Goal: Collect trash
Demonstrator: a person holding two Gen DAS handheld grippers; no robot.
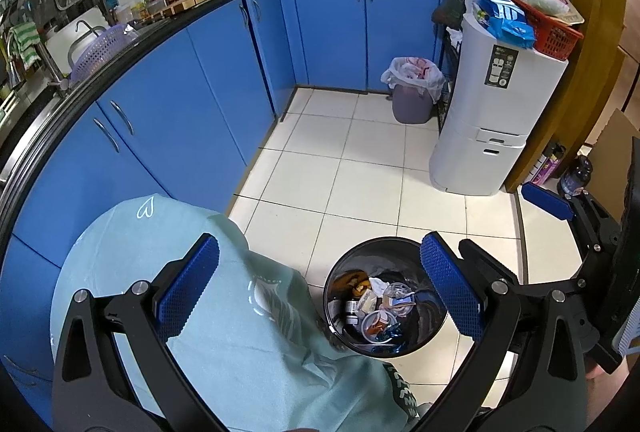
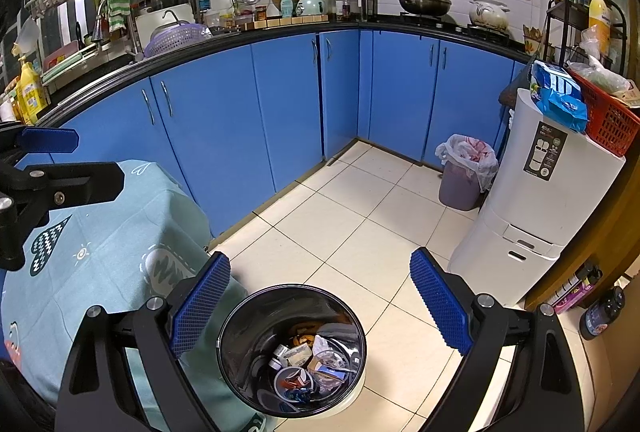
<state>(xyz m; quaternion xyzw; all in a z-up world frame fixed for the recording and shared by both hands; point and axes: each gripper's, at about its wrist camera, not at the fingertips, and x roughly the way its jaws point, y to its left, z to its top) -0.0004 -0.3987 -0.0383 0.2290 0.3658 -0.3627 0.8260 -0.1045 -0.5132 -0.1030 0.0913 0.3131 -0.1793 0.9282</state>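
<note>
We hold two tools, and both are wide open with nothing between their blue pads. The left tool (image 1: 320,292) hangs over the cloth edge and the bin; the right tool (image 2: 320,306) hangs above the bin (image 2: 292,348), which stands on the floor (image 2: 360,224) touching the table with the teal cloth (image 2: 100,244). In the left view we see the right tool also, at the right edge.

We count two bins: the dark round one (image 1: 385,298) below us, open, with trash (image 2: 304,364) lying inside (wrappers, small cups, crumpled paper; we cannot count the pieces), and a second bin (image 2: 464,176) with a white bag, near the corner of the cabinets (image 2: 240,120). One white tall unit (image 2: 548,200) stands at the right, with a dark label too small to read. On it lie a blue packet (image 2: 560,96) and a red basket (image 2: 608,120). On the counter (image 2: 400,18) stand one wok (image 2: 424,2) and one white pot (image 2: 490,12).

The tiled floor is open between the cabinets, the white unit and the dark bin.
</note>
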